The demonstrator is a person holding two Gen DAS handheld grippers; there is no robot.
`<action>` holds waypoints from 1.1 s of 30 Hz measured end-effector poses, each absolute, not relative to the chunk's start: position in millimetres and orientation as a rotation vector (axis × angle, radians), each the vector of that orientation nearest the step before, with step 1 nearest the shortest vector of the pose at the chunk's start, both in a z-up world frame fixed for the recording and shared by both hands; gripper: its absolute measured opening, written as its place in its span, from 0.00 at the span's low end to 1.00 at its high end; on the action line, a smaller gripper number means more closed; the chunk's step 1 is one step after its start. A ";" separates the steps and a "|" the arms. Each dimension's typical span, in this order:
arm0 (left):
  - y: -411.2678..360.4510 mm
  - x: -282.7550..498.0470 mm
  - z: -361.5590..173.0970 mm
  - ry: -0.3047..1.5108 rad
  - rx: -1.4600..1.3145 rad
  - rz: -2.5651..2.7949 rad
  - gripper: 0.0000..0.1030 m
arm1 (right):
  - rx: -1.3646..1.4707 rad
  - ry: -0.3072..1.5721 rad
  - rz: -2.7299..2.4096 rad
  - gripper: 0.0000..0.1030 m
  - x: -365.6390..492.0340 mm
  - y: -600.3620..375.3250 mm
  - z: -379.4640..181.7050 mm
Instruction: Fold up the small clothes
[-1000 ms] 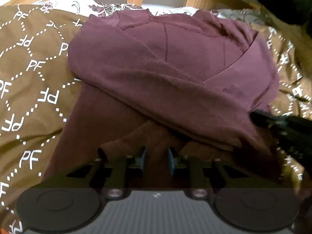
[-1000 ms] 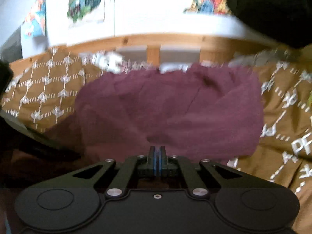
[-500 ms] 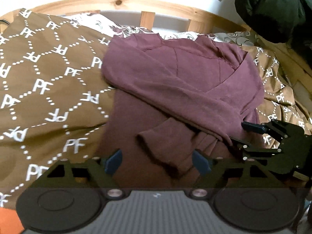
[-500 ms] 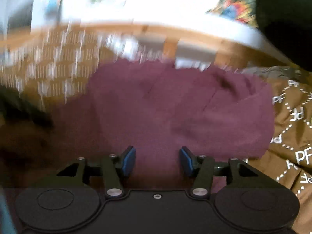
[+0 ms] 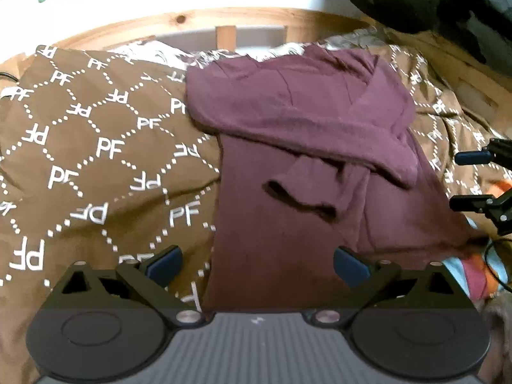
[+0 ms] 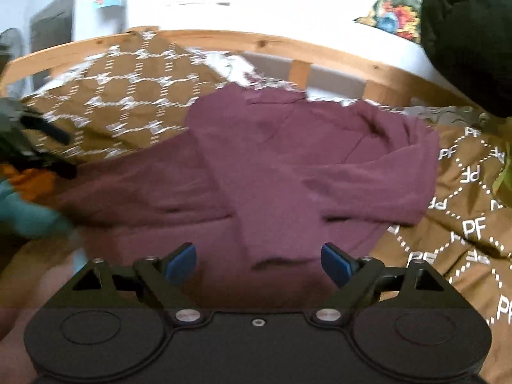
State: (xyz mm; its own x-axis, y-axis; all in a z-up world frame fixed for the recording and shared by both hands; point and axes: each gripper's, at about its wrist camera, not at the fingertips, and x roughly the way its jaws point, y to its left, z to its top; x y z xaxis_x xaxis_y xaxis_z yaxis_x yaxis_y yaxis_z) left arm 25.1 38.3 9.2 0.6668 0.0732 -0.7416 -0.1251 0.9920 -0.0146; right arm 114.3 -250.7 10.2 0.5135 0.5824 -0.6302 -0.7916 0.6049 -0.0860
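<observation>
Both grippers letting go. Left gripper jaws just been opening, now spread wide, nothing between them. Right gripper jaws just been opening too, spread, nothing pinched. Both now sitting further back from purple top than a second ago.

Meaning: sleeves probably done, both crossing over top's front. Next likely folding bottom up.

Purple top lying flat in middle of bed, on brown blanket, neck toward wooden headboard edge.

Counting: one purple top, two sleeves, two grippers, one brown blanket, one headboard.

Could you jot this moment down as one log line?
left tool: just opened, empty | right tool: just opened, empty | maroon shirt: sleeves folded, on bedspread
</observation>
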 end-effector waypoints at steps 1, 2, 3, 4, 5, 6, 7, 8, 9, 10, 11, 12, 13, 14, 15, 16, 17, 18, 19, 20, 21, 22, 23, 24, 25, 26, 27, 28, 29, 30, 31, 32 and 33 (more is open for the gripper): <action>37.8 24.2 7.5 0.839 -0.070 0.101 0.99 | -0.387 0.600 0.855 0.83 108.2 -249.6 11.2; 36.9 24.2 5.8 0.846 -0.072 0.092 0.99 | -0.381 0.615 0.866 0.82 104.2 -245.5 10.9; 36.4 24.0 5.1 0.850 -0.071 0.083 0.99 | -0.380 0.636 0.889 0.78 100.7 -239.4 9.0; 36.0 23.6 4.7 0.850 -0.066 0.078 0.99 | -0.393 0.652 0.917 0.70 96.2 -232.9 6.0; 35.1 22.9 4.4 0.848 -0.061 0.079 0.99 | -0.415 0.658 0.937 0.67 91.5 -226.5 2.2; 35.3 21.7 4.8 0.846 -0.059 0.082 0.99 | -0.438 0.666 0.949 0.62 87.8 -219.4 -1.8; 36.0 20.5 5.2 0.845 -0.064 0.083 0.99 | -0.457 0.684 0.963 0.59 84.2 -212.2 -6.8; 37.5 19.4 5.1 0.845 -0.071 0.082 0.99 | -0.468 0.702 0.975 0.57 82.1 -206.6 -10.9; 38.8 17.8 5.2 0.845 -0.082 0.083 0.99 | -0.471 0.709 0.980 0.51 80.4 -203.7 -13.9; 39.6 16.5 5.2 0.845 -0.090 0.085 0.99 | -0.472 0.712 0.977 0.47 79.5 -200.9 -15.8; 40.3 16.4 4.9 0.845 -0.097 0.087 0.99 | -0.478 0.714 0.970 0.46 77.9 -199.3 -17.3; 41.0 15.7 4.6 0.847 -0.102 0.086 0.99 | -0.489 0.717 0.962 0.43 76.9 -198.3 -17.9; 41.1 15.7 4.3 0.849 -0.103 0.086 0.99 | -0.498 0.724 0.959 0.37 76.5 -200.5 -19.2; 40.7 15.7 4.3 0.850 -0.101 0.086 0.99 | -0.510 0.733 0.950 0.33 75.7 -201.0 -19.6; 40.2 15.9 4.6 0.849 -0.099 0.086 0.99 | -0.528 0.737 0.941 0.26 73.9 -202.3 -19.5; 40.2 16.0 4.8 0.847 -0.098 0.083 0.99 | -0.551 0.733 0.931 0.23 71.3 -203.6 -19.2; 39.8 16.3 5.1 0.847 -0.100 0.082 0.99 | -0.578 0.725 0.916 0.22 68.6 -204.9 -19.2; 39.9 16.6 5.0 0.848 -0.102 0.078 0.99 | -0.602 0.720 0.900 0.22 67.1 -207.1 -18.8; 39.1 17.0 4.9 0.849 -0.103 0.076 0.99 | -0.617 0.717 0.883 0.22 66.5 -209.7 -18.4; 38.8 17.3 4.6 0.850 -0.102 0.074 0.99 | -0.618 0.711 0.862 0.16 66.2 -213.3 -17.8; 38.6 17.5 4.5 0.852 -0.099 0.074 0.99 | -0.614 0.702 0.843 0.01 66.9 -217.9 -17.4; 38.8 17.2 4.6 0.852 -0.096 0.071 0.99 | -0.602 0.690 0.837 0.01 66.8 -222.6 -15.0; 38.3 16.8 4.4 0.851 -0.095 0.070 0.99 | -0.594 0.679 0.837 0.01 64.5 -226.2 -11.3; 38.5 16.3 4.5 0.852 -0.095 0.066 0.99 | -0.595 0.666 0.832 0.01 61.7 -229.6 -7.3; 38.0 15.5 4.6 0.852 -0.094 0.058 0.99 | -0.596 0.652 0.823 0.01 58.6 -234.1 -1.8; 37.4 14.6 4.5 0.852 -0.091 0.045 0.99 | -0.590 0.647 0.812 0.01 56.4 -239.0 3.4; 36.2 13.9 4.0 0.852 -0.085 0.033 0.99 | -0.580 0.646 0.800 0.01 54.7 -244.9 8.9; 34.9 13.7 3.2 0.857 -0.076 0.023 0.99 | -0.565 0.647 0.782 0.01 54.0 -252.5 14.9; 33.6 14.0 2.1 0.864 -0.067 0.014 0.99 | -0.554 0.651 0.764 0.01 54.2 -259.8 19.8; 31.6 14.3 1.0 0.869 -0.059 0.007 0.99 | -0.543 0.659 0.747 0.01 55.0 -267.1 24.1; 29.8 14.6 0.1 0.873 -0.049 0.001 0.99 | -0.532 0.670 0.726 0.01 56.3 -274.8 27.8; 27.6 15.0 -0.6 0.875 -0.039 -0.004 0.99 | -0.527 0.678 0.705 0.01 57.6 -281.7 29.7; 26.2 15.4 -1.2 0.878 -0.029 -0.008 0.99 | -0.531 0.689 0.682 0.01 58.9 -288.1 29.8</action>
State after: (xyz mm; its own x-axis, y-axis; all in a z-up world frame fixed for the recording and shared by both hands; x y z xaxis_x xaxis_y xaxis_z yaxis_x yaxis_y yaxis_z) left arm 15.4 26.2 -1.2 0.6389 -0.0191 -0.7691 -0.0047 0.9996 -0.0287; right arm 58.9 -288.1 29.8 0.5758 0.3862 -0.7206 -0.7164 0.6630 -0.2172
